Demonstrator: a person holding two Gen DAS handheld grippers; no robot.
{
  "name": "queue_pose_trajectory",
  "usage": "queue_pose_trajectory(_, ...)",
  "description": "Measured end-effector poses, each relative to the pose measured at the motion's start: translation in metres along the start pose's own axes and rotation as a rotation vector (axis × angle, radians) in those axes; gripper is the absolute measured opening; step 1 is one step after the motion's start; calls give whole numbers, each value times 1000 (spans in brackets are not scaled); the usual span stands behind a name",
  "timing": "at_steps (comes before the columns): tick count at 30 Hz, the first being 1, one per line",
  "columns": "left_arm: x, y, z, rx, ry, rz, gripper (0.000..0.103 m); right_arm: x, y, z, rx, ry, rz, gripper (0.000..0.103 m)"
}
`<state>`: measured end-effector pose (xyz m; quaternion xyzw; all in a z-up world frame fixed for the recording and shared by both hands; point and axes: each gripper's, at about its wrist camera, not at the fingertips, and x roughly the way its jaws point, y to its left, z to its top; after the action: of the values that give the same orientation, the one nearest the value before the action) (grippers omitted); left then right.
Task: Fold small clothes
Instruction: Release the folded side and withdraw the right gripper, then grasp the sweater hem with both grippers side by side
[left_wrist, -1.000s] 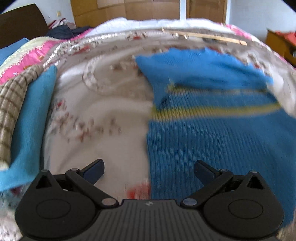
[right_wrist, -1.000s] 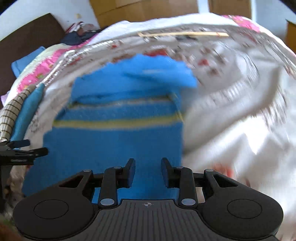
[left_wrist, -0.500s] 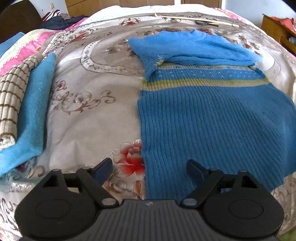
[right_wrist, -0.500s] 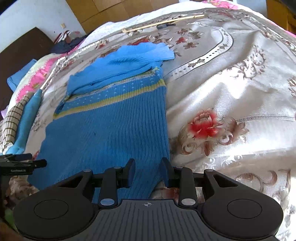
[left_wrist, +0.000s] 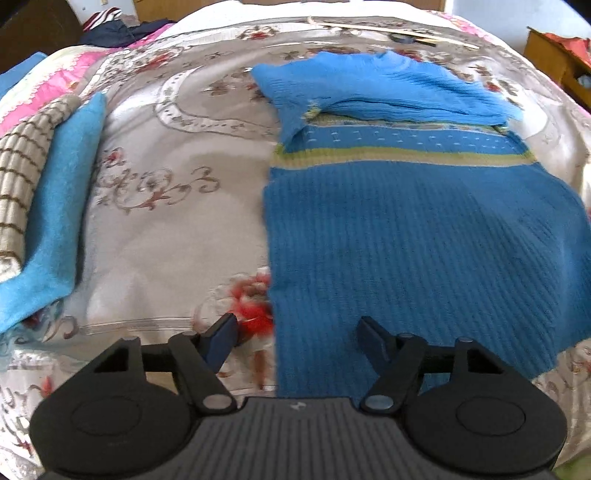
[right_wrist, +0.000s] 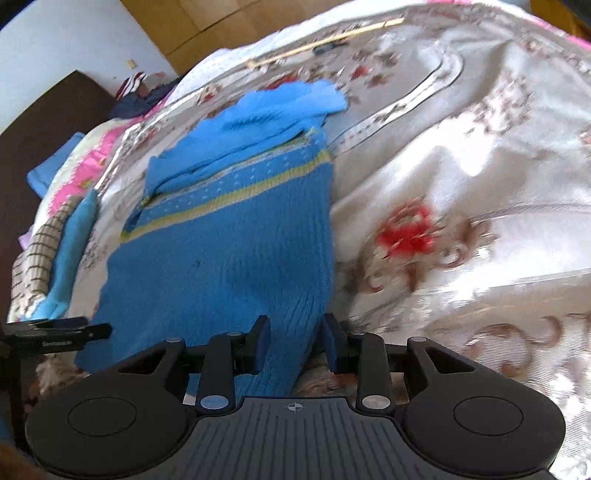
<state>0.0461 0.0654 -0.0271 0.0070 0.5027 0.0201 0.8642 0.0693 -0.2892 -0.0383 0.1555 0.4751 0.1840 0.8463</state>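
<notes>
A floral bed (left_wrist: 166, 229) carries a blue sweater (left_wrist: 424, 240). The left tool (left_wrist: 295, 341) gapes over the sweater's near-left corner. The right tool (right_wrist: 295, 345) stands parted around its near-right corner.

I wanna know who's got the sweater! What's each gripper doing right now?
Left gripper: open, holding nothing, over the blue sweater's near edge.
Right gripper: open, sweater corner between, not pinched.

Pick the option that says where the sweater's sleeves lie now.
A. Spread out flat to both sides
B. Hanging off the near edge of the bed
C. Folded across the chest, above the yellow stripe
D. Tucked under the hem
C: the lighter blue sleeves lie folded across the top of the sweater, just beyond its yellow stripe.
</notes>
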Motion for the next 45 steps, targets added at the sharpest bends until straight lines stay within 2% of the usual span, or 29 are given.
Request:
queue_pose_trajectory(4,1,-7,1,12,0,-66,67,11,1,3,51,15,28,31)
queue_pose_trajectory(9,0,-3,1,-6,5,-78,64,8,2,0,45,26,35,31)
queue_pose_trajectory(15,-1,3,-1,-31,12,-77,64,11,1,-1,58,29,44,31)
queue_pose_trajectory(22,-5,11,-1,-63,18,-105,57,12,1,-2,70,23,64,31)
queue_pose_trajectory(32,3,14,0,-84,85,-104,60,15,5,-3,63,37,75,32)
queue_pose_trajectory(33,2,13,0,-80,85,-99,59,15,6,-3,66,37,76,32)
queue_pose_trajectory(35,0,11,-1,-70,78,-101,52,16,8,-4,66,45,86,22)
queue_pose_trajectory(37,-1,11,-2,-72,73,-125,35,18,8,-6,75,59,102,13)
queue_pose_trajectory(39,-1,13,-2,-85,71,-163,21,18,11,-8,76,54,115,12)
queue_pose_trajectory(45,-7,17,-2,-126,43,-236,20,6,14,-9,151,-16,199,10)
